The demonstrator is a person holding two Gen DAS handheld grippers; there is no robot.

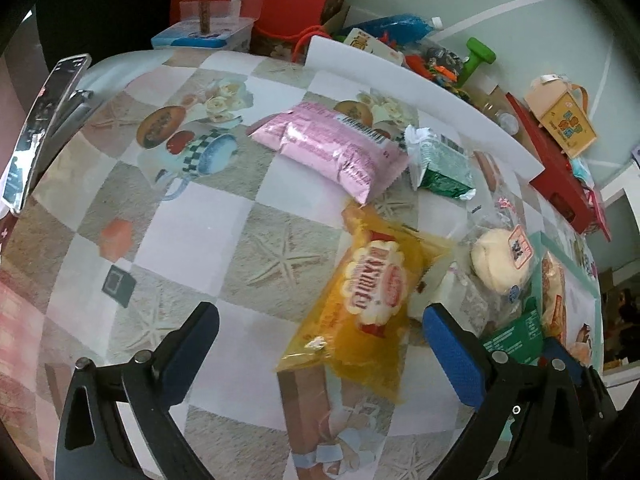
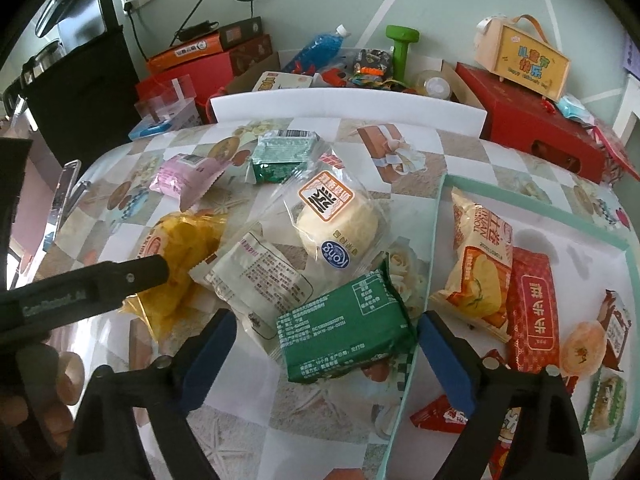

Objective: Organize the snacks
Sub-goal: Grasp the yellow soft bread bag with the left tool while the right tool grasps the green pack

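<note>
A dark green packet [image 2: 347,326] printed with white text is seen lying flat on the patterned counter [image 2: 320,420], partly over the mint-edged tray's [image 2: 434,216] left rim. It lies between the spread fingers of the right gripper [image 2: 326,344], whose blue pads are set apart and seem not to press on it, though the right pad looks very close to the packet's end. A clear-wrapped pale bun [image 2: 340,228] and a white packet [image 2: 260,280] are piled just behind it. The left gripper [image 1: 320,344] is held open over a yellow packet [image 1: 372,304] bearing a red and white label. A pink packet [image 1: 332,148] is placed nearer the counter's far edge.
</note>
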